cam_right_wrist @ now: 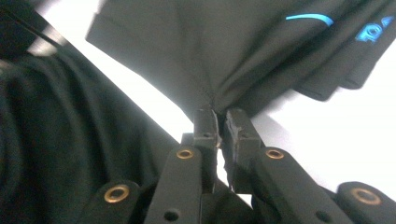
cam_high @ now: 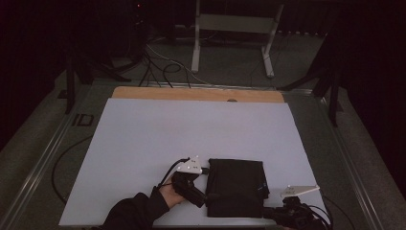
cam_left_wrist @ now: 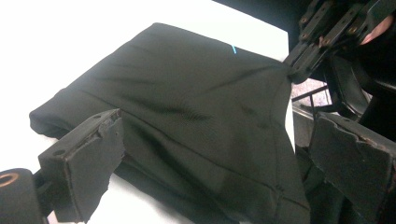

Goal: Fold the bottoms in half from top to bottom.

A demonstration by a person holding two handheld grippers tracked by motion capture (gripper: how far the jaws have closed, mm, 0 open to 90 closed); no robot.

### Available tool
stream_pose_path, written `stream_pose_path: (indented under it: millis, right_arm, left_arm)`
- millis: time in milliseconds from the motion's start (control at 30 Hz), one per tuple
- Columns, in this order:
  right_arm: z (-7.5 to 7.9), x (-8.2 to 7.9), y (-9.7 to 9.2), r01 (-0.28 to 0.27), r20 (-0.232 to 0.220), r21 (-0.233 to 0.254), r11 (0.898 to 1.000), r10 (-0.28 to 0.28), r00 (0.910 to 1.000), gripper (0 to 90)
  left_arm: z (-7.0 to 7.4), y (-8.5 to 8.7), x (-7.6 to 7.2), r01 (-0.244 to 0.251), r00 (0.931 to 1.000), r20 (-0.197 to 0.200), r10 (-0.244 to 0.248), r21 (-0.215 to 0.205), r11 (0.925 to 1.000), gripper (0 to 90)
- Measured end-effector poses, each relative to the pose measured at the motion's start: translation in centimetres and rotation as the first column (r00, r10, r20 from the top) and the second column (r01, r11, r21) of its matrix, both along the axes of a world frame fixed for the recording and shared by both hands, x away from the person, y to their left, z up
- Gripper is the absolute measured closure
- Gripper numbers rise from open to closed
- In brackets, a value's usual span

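High view: a folded black garment (cam_high: pixel 236 187) lies at the near edge of the white bench (cam_high: pixel 143 139), between the left claw (cam_high: pixel 203 184) and the right claw (cam_high: pixel 280 211).

Left gripper view: its jaws gape around the cloth's edge, unpinched.

Right gripper view: the right claw (cam_right_wrist: pixel 218 122) pinches a corner tight; the cloth looks soft and light, so best held by corners.

A white sheet (cam_high: pixel 158 143) covers my surface, leaving a wooden strip (cam_high: pixel 191 94) bare along the far edge. Beyond it, a white frame (cam_high: pixel 234 33) stands on grey floor (cam_high: pixel 230 67), with dark cables (cam_high: pixel 158 67) strewn to its left. Another cable (cam_high: pixel 60 165) curls beside the sheet.
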State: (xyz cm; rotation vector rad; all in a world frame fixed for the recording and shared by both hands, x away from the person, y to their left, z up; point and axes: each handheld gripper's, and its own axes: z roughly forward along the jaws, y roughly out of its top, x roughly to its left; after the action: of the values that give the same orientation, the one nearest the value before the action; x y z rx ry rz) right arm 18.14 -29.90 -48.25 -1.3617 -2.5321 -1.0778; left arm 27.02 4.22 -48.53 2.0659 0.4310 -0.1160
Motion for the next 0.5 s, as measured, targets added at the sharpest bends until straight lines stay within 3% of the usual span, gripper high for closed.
stream_pose_path:
  millis: [33,67,233,500]
  right_arm:
    - [0.5,-0.2,-0.3,0.017,0.01,0.046,0.999,-0.018,0.9998,85.2]
    - [0.6,-0.2,-0.4,0.019,0.013,0.044,0.999,-0.02,0.9997,85.2]
    - [-0.5,-0.3,0.2,0.008,-0.009,-0.07,0.997,-0.008,0.9999,85.5]
    - [-0.6,-0.4,0.8,0.003,0.015,-0.145,0.989,-0.001,0.9999,83.4]
  left_arm:
    - [0.0,0.0,0.0,0.0,1.0,-0.001,0.0,-0.003,1.0,4.2]
    - [0.0,0.0,0.0,-0.003,1.0,-0.002,0.003,-0.004,1.0,4.2]
    - [-0.2,0.0,0.0,-0.007,1.0,-0.004,0.007,-0.007,0.9999,4.2]
    - [-0.4,0.0,0.0,-0.023,0.9997,0.009,0.023,0.0,0.9997,3.1]
